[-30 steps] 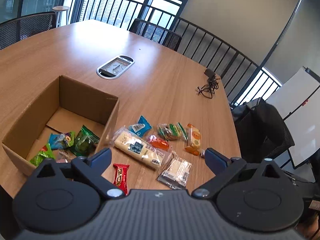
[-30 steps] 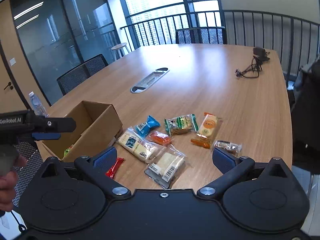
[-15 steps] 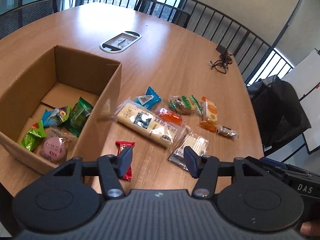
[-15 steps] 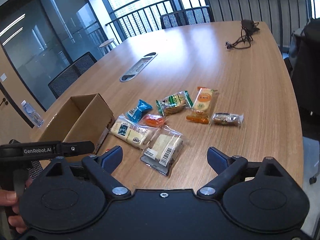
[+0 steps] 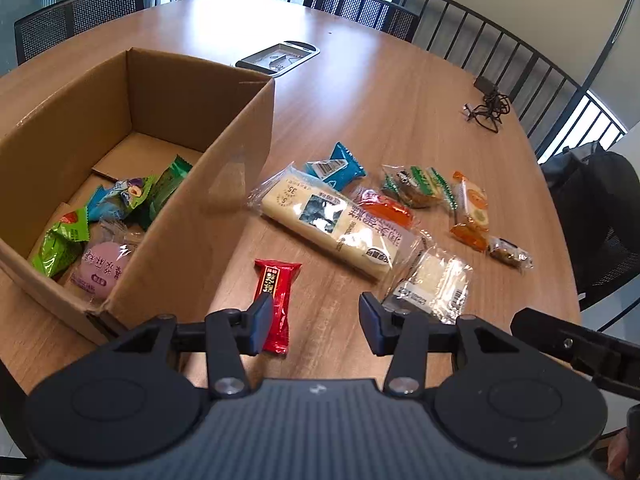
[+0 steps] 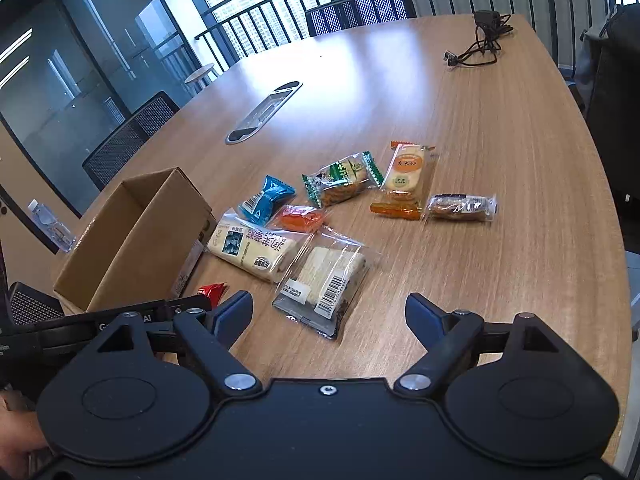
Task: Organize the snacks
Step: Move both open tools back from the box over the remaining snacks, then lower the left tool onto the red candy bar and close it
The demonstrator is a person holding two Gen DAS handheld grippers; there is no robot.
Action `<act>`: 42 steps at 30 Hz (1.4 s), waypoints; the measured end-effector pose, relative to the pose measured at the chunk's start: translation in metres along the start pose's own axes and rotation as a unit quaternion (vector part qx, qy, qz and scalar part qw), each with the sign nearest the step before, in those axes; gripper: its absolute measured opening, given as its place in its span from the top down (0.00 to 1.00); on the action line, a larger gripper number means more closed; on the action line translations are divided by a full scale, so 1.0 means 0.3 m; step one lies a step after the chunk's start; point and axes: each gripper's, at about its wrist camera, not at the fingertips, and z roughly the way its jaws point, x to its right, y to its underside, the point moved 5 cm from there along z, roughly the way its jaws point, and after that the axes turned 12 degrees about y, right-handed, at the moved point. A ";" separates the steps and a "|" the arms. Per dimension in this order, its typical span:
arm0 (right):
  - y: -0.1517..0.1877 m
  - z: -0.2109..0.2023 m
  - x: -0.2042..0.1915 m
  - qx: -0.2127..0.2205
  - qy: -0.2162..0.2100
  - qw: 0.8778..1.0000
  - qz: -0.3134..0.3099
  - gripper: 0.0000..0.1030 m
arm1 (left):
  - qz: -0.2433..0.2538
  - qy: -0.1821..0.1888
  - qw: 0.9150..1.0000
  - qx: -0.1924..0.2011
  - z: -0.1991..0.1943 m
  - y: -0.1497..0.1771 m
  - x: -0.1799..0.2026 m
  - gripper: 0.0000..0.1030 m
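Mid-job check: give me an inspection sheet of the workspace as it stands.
Surface: wooden table, cable port plate set in it.
Job's things: open cardboard box holding several packets; red snack, long cream pack and clear sandwich pack among eight packets outside it.
Clutter: nothing seen.
Grippers: left gripper closing, empty, beside the red snack; right gripper closing, empty, near the sandwich pack.
Cables: black charger cable at far end.
Surroundings: mesh chairs, railing, windows.

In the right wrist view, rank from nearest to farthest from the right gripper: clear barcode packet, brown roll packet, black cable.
1. Clear barcode packet, just ahead of the right gripper.
2. Brown roll packet, farther, to the right.
3. Black cable, far end of the table.
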 end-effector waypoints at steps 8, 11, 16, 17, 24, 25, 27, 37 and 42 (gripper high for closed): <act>-0.014 0.017 -0.009 -0.004 0.003 1.000 -0.007 0.20 | -0.003 -0.023 1.000 -0.001 0.047 0.016 -0.031 0.55; -0.011 0.021 -0.009 -0.006 0.005 1.000 -0.009 0.20 | 0.002 -0.026 1.000 0.000 0.057 0.021 -0.035 0.55; -0.005 0.031 -0.015 -0.012 0.007 1.000 -0.017 0.20 | -0.012 -0.021 1.000 -0.014 0.081 0.035 -0.054 0.75; -0.007 0.034 -0.017 -0.013 0.008 1.000 -0.019 0.20 | -0.011 -0.017 1.000 -0.009 0.077 0.035 -0.054 0.76; -0.022 0.046 -0.016 -0.015 0.012 1.000 -0.025 0.20 | -0.016 0.015 1.000 -0.010 0.064 0.035 -0.043 1.00; -0.023 0.050 -0.016 -0.015 0.012 0.999 -0.025 0.20 | -0.017 0.020 1.000 -0.008 0.058 0.031 -0.040 1.00; -0.024 0.056 -0.016 -0.017 0.013 0.999 -0.024 0.20 | -0.019 0.028 0.999 -0.004 0.046 0.021 -0.035 1.00; -0.016 0.077 -0.040 -0.019 0.009 1.000 -0.021 0.20 | -0.006 0.048 0.999 0.003 0.034 -0.023 -0.007 0.79; -0.018 0.073 -0.011 -0.019 0.014 1.000 -0.014 0.20 | 0.021 0.025 0.999 0.008 0.072 -0.025 0.005 0.49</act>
